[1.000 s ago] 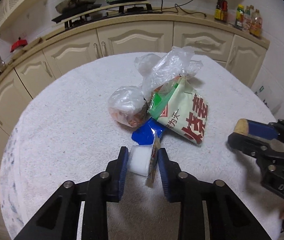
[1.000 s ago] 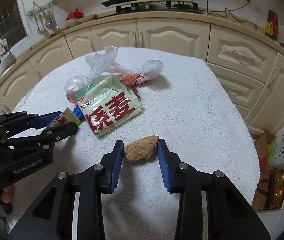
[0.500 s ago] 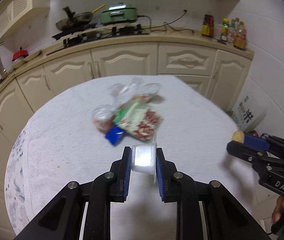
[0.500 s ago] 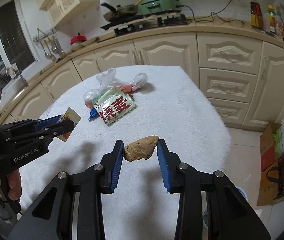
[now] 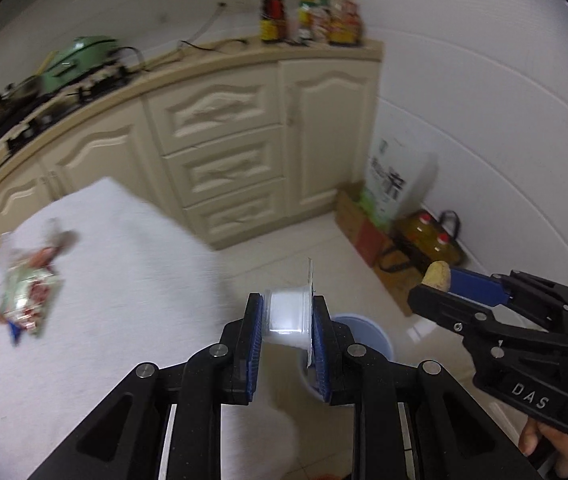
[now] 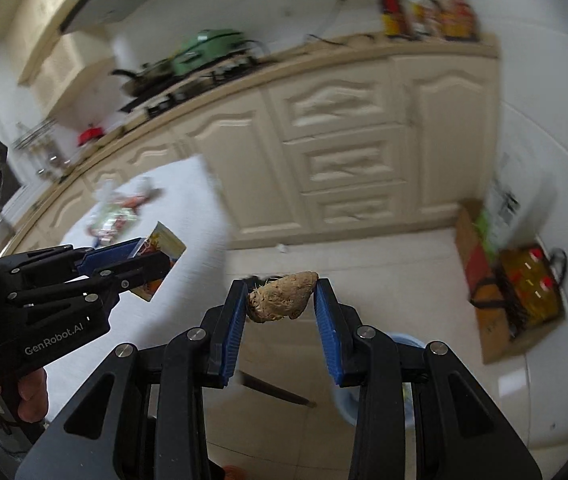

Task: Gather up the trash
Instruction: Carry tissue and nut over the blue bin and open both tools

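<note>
My left gripper (image 5: pixel 287 314) is shut on a small white plastic cup (image 5: pixel 286 314) with a peeled foil lid, held in the air past the table's edge. Just beyond it on the floor stands a pale blue bin (image 5: pixel 358 334). My right gripper (image 6: pixel 281 300) is shut on a brown lumpy scrap (image 6: pixel 281 297), also above the floor, with the blue bin (image 6: pixel 404 340) partly hidden behind its right finger. In the left wrist view the right gripper (image 5: pixel 440 284) shows at the right; in the right wrist view the left gripper (image 6: pixel 155 258) shows at the left. Several wrappers and bags (image 5: pixel 27 296) lie on the white-cloth table (image 5: pixel 123 300).
Cream kitchen cabinets (image 5: pixel 219 160) run along the back, with a stove, a green pot (image 5: pixel 79 56) and bottles (image 5: pixel 312 18) on the counter. By the wall sit a cardboard box (image 5: pixel 360 224), a white sack (image 5: pixel 392 176) and a bag of oil bottles (image 5: pixel 428 240). A hand (image 6: pixel 29 392) grips the left handle.
Both grippers swung right, off the table and over the floor, carrying the cup and the brown scrap. The trash pile slid to the far left; the blue bin came into view.
</note>
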Motion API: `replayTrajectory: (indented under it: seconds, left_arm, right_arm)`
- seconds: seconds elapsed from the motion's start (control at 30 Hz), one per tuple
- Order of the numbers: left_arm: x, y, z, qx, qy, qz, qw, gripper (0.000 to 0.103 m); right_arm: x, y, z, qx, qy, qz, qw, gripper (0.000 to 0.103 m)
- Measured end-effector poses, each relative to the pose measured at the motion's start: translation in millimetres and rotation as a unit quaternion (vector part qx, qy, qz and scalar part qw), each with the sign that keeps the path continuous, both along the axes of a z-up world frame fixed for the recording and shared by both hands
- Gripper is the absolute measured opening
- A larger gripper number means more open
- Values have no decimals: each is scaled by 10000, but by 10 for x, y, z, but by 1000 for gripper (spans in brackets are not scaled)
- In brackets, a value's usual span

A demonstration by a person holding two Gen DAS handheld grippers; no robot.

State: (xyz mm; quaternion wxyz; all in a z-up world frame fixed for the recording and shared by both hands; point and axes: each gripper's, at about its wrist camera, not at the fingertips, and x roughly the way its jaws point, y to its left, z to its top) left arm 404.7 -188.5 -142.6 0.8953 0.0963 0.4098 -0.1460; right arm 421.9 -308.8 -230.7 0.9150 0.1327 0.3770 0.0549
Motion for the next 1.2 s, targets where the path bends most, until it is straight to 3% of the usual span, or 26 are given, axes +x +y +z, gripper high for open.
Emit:
replayTrajectory:
  seconds: [0.33, 0.4, 0.53, 0.7, 0.9, 1.1, 1.13, 1.2]
  left_arm:
    - [595, -973, -623, 289, 709, -407, 9962, 22]
    - [675, -1064, -714, 355, 748, -408, 9957, 27]
    - [975, -1129, -821, 514, 697, -254, 9959, 60]
    - [1080, -1171, -964, 569, 600, -33, 9966, 64]
    - [925, -1103, -854, 460, 424, 158, 9979, 66]
    - [578, -837, -488, 167, 195, 153, 9996, 67]
    - [502, -755, -417, 108, 139, 142, 9997, 68]
    - [313, -569, -237, -14, -29, 158, 9999, 70]
  right_arm:
    - [-26, -743, -658, 260, 531, -537, 9968, 35]
    - [11, -804, -758, 300, 598, -575, 9961, 35]
    - [78, -900, -928, 398, 700, -636, 9947, 35]
    - [165, -923, -1060, 474, 780, -673, 9936, 35]
    - [249, -887, -999, 472, 669, -780, 9936, 42]
    - [174, -731, -710, 283, 551, -742, 9953, 49]
    - [150, -690, -630, 236, 508, -730, 9958, 51]
    - [96, -567, -427, 127, 379, -677, 9969, 65]
